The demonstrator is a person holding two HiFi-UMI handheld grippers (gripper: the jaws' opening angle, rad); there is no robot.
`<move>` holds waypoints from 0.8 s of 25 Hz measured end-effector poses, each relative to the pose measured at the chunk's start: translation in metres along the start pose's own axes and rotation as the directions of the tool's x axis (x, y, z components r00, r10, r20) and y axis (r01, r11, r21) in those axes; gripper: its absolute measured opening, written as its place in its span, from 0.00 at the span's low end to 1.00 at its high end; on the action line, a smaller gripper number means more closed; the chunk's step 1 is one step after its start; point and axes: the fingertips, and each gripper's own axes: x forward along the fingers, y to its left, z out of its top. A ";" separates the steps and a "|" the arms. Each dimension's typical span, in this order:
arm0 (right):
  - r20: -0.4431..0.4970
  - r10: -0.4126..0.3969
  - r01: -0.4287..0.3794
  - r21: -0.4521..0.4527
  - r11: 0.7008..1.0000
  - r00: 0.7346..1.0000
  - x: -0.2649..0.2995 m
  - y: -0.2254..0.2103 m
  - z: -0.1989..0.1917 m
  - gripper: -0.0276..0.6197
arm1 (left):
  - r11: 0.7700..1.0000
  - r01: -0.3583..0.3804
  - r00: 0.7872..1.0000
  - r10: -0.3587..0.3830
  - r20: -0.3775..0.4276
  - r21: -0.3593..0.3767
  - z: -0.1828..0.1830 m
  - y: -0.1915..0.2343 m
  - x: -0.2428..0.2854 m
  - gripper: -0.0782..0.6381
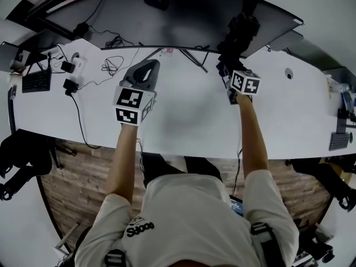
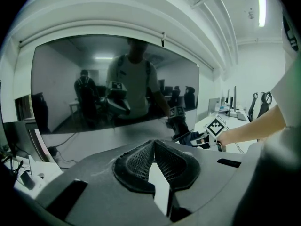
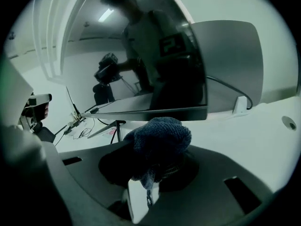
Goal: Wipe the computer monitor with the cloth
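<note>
Far out at ten o'clock in the head view, on the long white worktop [image 1: 183, 121]: a small black keyboard [image 1: 36, 81], then toward eleven a loose coil of thin black cable [image 1: 112, 65] among dark plugs

Just left of centre, the grey left gripper [image 1: 150, 65] with its square-marker cube, held low over bare worktop and aimed toward twelve at the wide, curved, dark-screened computer monitor [image 1: 167, 15], clearly short of the screen. In the left gripper view, ribbed black jaws pressed together at the tips, with nothing between them. Beyond them only the glossy screen, with reflections of a person and the room

At twelve, below the screen's lower edge, the monitor's thin black splayed stand legs [image 1: 192, 57] resting on the worktop

Right of centre, toward one o'clock, the right gripper [image 3: 157, 166], reached further forward than the left. Jaws clamped on a bunched dark blue terry cloth [image 3: 160, 138], wad bulging out past the tips. Cloth up by the lower edge of the screen's right part. Contact with the glass not clear from any view

At two o'clock, a small round cable hole [image 1: 288, 71] in the worktop
</note>
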 end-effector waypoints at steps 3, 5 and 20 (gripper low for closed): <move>-0.018 -0.001 0.001 -0.014 1.000 1.000 0.013 0.024 0.001 0.18 | 1.000 -0.024 1.000 0.024 0.004 -0.004 -0.002 0.021 -0.012 0.13; -0.026 -0.010 0.010 -0.014 1.000 1.000 0.020 0.038 0.002 0.18 | 0.999 -0.041 0.999 0.041 0.007 -0.009 -0.004 0.037 -0.020 0.13; -0.066 -0.049 0.040 -0.135 0.990 0.997 0.072 0.144 0.003 0.18 | 0.993 -0.103 0.995 0.103 0.003 -0.050 -0.042 0.153 -0.073 0.13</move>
